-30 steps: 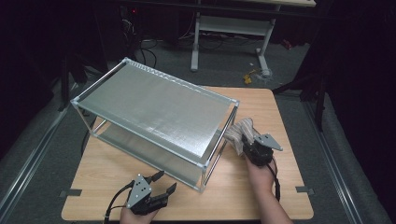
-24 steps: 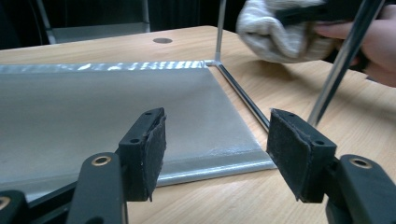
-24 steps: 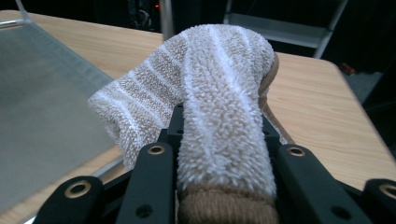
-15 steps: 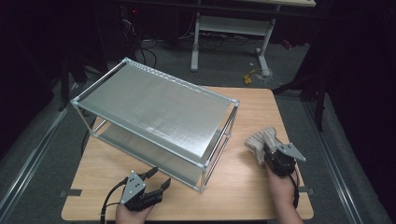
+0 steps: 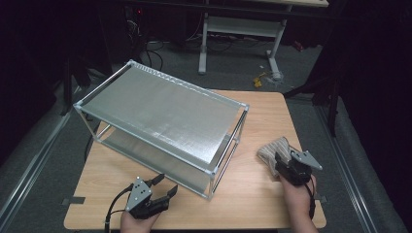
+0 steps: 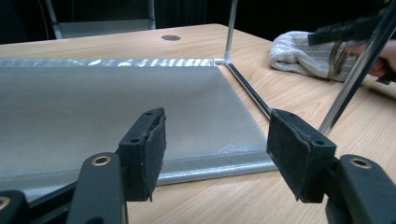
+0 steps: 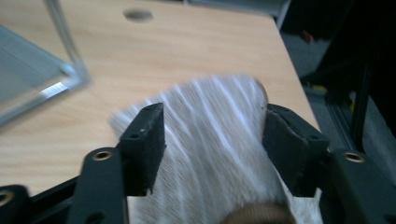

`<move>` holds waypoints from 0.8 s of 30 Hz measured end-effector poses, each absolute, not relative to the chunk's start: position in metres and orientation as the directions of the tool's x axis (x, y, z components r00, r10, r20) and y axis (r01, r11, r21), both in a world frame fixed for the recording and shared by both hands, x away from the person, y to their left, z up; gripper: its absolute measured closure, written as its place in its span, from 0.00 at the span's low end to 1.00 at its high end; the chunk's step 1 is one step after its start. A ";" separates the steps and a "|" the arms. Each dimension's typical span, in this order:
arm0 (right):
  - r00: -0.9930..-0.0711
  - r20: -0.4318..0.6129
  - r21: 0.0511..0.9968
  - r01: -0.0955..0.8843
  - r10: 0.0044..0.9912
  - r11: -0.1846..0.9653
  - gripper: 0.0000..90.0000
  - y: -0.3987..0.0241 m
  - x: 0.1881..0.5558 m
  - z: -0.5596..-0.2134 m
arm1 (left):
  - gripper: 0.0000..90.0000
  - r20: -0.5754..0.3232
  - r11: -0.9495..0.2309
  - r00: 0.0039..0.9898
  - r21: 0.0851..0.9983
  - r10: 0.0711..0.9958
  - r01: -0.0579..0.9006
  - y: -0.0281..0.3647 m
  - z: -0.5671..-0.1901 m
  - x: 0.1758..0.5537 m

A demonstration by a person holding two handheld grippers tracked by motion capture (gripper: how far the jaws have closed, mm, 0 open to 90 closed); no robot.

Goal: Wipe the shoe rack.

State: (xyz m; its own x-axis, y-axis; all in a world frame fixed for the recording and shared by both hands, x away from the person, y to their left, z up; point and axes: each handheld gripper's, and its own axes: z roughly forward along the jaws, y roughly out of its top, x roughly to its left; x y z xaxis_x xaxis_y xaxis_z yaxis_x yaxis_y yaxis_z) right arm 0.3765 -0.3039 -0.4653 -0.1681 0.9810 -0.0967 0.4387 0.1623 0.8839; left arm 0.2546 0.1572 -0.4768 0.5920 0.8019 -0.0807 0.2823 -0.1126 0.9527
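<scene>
A two-tier metal rack stands slantwise on the wooden table. Right of it lies a grey-white knit cloth, bunched on the table top. My right gripper sits at its near edge. Its jaws have just been opening, and in the right gripper view the cloth lies between the spread pads without being pinched. My left gripper rests open at the rack's front corner with nothing between its pads. It faces the lower shelf in the left gripper view, where the cloth lies beyond a rack post.
The rack's corner post and shelf edge stand left of the cloth. A cable hole marks the far part of the table. The table's right edge runs close beside the right hand. A white desk frame stands on the floor beyond.
The right hand carried the cloth rightward, away from the rack's end, and its jaws have spread apart. The left gripper has stayed where it was.
</scene>
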 end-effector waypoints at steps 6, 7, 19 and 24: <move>-0.279 -0.064 0.926 0.342 0.958 0.162 0.44 -0.270 0.343 -0.442 | 0.42 -0.076 -0.118 0.597 0.953 0.799 0.279 0.156 -0.477 0.254; -0.300 -0.056 0.929 0.333 0.952 0.160 0.45 -0.262 0.336 -0.443 | 0.42 -0.075 -0.118 0.597 0.953 0.799 0.278 0.156 -0.476 0.254; -0.525 -0.049 0.935 0.274 0.850 0.224 0.56 -0.189 0.269 -0.453 | 0.42 -0.082 -0.100 0.588 0.958 0.805 0.270 0.159 -0.472 0.254; -0.595 -0.023 0.932 0.279 0.803 0.233 0.58 -0.172 0.258 -0.459 | 0.42 -0.081 -0.093 0.580 0.960 0.811 0.264 0.161 -0.471 0.254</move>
